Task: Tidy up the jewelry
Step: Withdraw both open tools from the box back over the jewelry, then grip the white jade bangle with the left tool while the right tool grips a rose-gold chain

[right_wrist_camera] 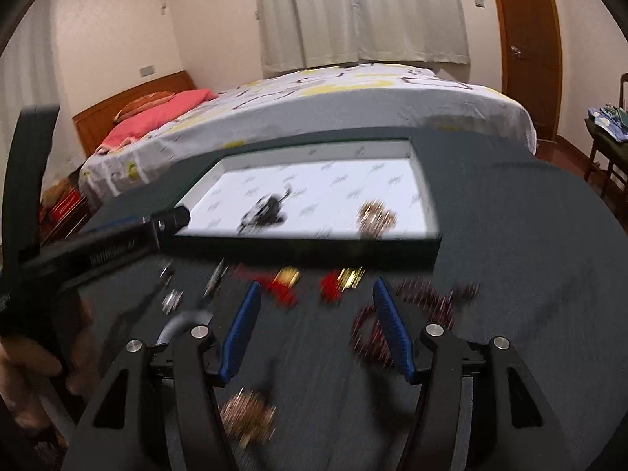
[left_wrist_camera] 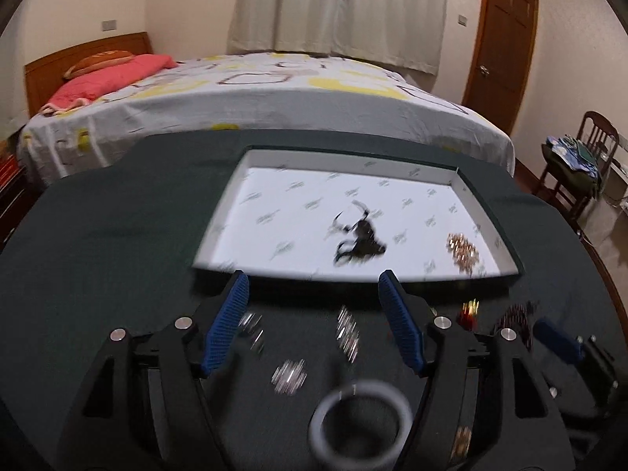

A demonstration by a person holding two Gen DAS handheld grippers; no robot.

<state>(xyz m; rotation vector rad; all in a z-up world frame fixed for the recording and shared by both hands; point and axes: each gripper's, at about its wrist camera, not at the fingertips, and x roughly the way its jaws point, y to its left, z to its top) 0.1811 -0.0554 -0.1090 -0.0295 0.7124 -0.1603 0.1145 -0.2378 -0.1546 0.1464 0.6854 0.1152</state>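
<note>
Two pcs already in the tray (left_wrist_camera: pixel 486 204): black piece (left_wrist_camera: pixel 361 245) and gold cluster (left_wrist_camera: pixel 463 253). Rest of jewelry, approx. seven pcs incl. ring (left_wrist_camera: pixel 361 422), on cloth. Left gripper (left_wrist_camera: pixel 314 322) and right gripper (right_wrist_camera: pixel 316 324) both spread wide, holding nothing.

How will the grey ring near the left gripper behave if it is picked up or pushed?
The grey ring looks like a thick, smooth, rigid band, so it would probably keep its shape between the pads. It lies flat on the dark cloth, so a push should slide it; tipped on edge, it might roll. The picture is blurred, so its material is uncertain.
</note>
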